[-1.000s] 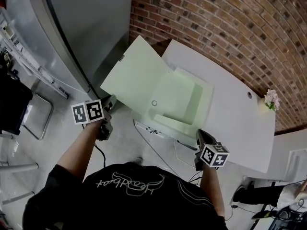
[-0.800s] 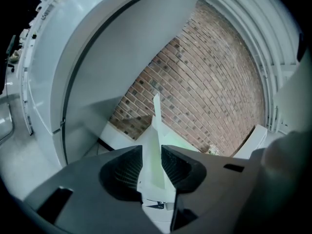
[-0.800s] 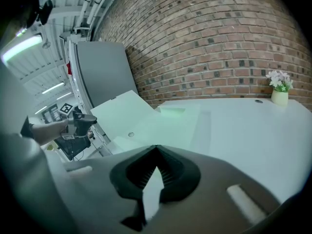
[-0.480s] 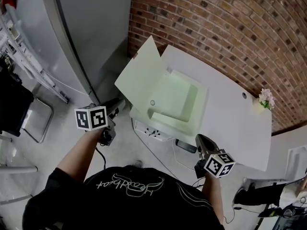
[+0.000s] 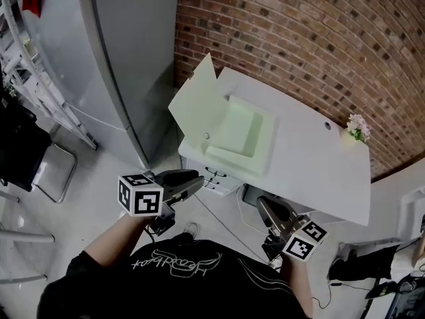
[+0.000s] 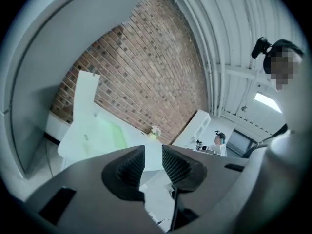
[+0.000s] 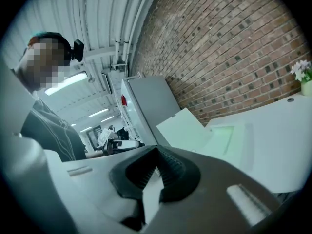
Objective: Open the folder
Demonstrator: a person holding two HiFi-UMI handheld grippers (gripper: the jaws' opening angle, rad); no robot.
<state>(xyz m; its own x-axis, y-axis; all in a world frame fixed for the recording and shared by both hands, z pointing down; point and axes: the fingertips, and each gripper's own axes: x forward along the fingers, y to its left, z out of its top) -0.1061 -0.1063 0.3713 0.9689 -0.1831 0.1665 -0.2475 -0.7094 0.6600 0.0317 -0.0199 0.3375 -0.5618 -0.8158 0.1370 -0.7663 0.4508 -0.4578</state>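
Head view: the folder lies open at the left end of a white table before a brick wall. Its cover stands tilted up past the table edge. The left gripper and right gripper both hang short of the table, well apart from the folder and touching nothing. This view does not show how their jaws stand.

Left gripper view: the left gripper has its jaws apart with a clear gap. They have just been opening, and nothing lies between them. The folder shows beyond, flowers behind it. Only this view shows a second person, far off.

Right gripper view: the right gripper has its jaw tips together, empty. The raised cover is seen from the other side, with the flowers at the far right.
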